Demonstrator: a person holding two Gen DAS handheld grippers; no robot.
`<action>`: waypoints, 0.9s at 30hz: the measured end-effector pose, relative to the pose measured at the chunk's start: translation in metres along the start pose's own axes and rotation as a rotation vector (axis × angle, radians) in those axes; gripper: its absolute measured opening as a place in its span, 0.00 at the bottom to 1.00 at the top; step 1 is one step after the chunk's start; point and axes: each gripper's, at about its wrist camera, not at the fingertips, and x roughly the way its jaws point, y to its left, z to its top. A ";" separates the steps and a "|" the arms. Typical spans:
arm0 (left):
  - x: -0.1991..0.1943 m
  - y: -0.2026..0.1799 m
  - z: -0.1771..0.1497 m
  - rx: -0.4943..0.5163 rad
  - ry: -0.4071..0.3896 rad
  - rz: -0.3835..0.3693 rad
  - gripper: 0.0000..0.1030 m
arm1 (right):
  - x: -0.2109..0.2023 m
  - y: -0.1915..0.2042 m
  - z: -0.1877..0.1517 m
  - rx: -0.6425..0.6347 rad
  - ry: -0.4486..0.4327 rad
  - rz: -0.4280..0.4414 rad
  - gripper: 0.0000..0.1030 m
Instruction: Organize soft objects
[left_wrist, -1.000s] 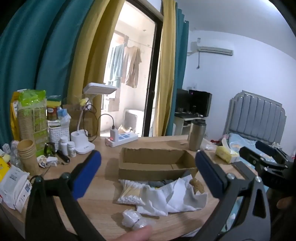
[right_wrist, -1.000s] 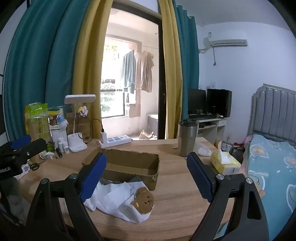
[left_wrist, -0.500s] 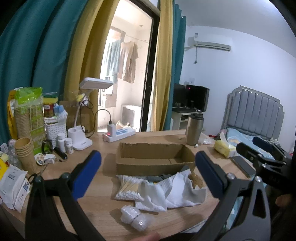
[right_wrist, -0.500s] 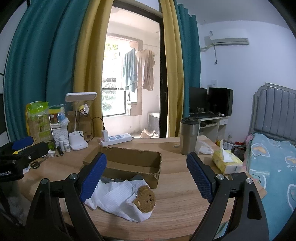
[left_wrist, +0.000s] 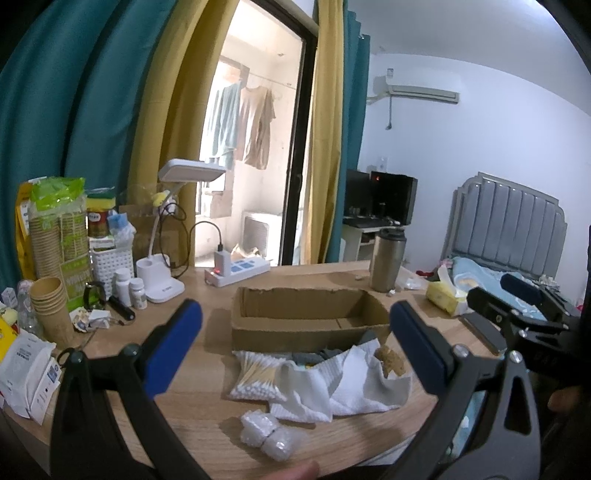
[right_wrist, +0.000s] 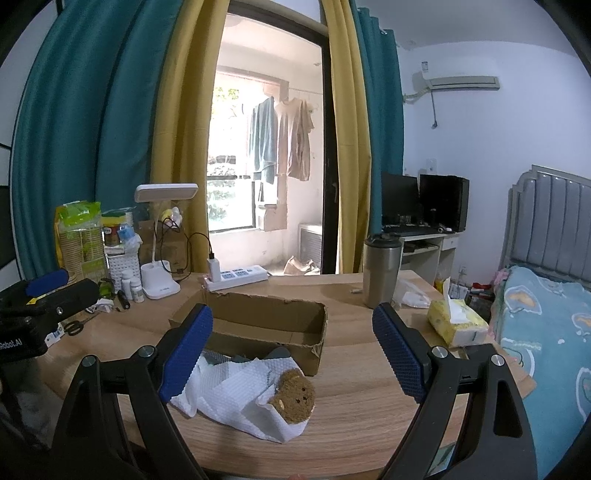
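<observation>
Surface: light wooden surface (right_wrist: 354, 354) carrying the soft things and the clutter.
Left gripper: black two-finger gripper with blue pads (left_wrist: 295, 347); jaws spread wide, nothing between them, hovering above the near edge and facing the box.
Right gripper: matching black gripper with blue pads (right_wrist: 291, 354); jaws released wide apart, empty, raised over the cloth pile.
Box: open, shallow brown cardboard box (left_wrist: 306, 317) in the middle of the surface, torn along its rim; its inside looks bare as far as can be seen.
Cloth: crumpled white waffle-textured cloth (right_wrist: 236, 398) lying on the surface just in front of the box, touching its front wall.
Toy: small brown plush bear head (right_wrist: 293, 400) nested in a fold of the cloth at its right end.
Grey item: dark grey soft piece (left_wrist: 325, 354) between cloth and box wall; what it is cannot be told.
Swabs: clear packet of cotton swabs (left_wrist: 256, 376) just left of the cloth, touching it.
Wrap: small roll of clear bubble wrap (left_wrist: 271, 437) near the front edge, apart from the cloth.
Tumbler: steel tumbler with dark lid (right_wrist: 380, 271) upright behind the box to its right.
Tissues: yellow tissue pack (right_wrist: 456, 325) near the right edge.
Lamp: white desk lamp (left_wrist: 166, 266) at back left.
</observation>
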 end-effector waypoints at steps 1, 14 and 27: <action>0.000 0.001 0.000 -0.001 0.001 0.000 0.99 | 0.000 0.000 0.000 0.000 0.001 0.000 0.88; 0.000 -0.002 0.000 0.003 0.005 -0.005 0.99 | 0.000 -0.002 0.000 0.004 0.010 0.002 0.88; 0.001 -0.002 -0.001 0.002 0.010 -0.003 0.99 | 0.001 -0.002 -0.001 0.004 0.017 0.002 0.88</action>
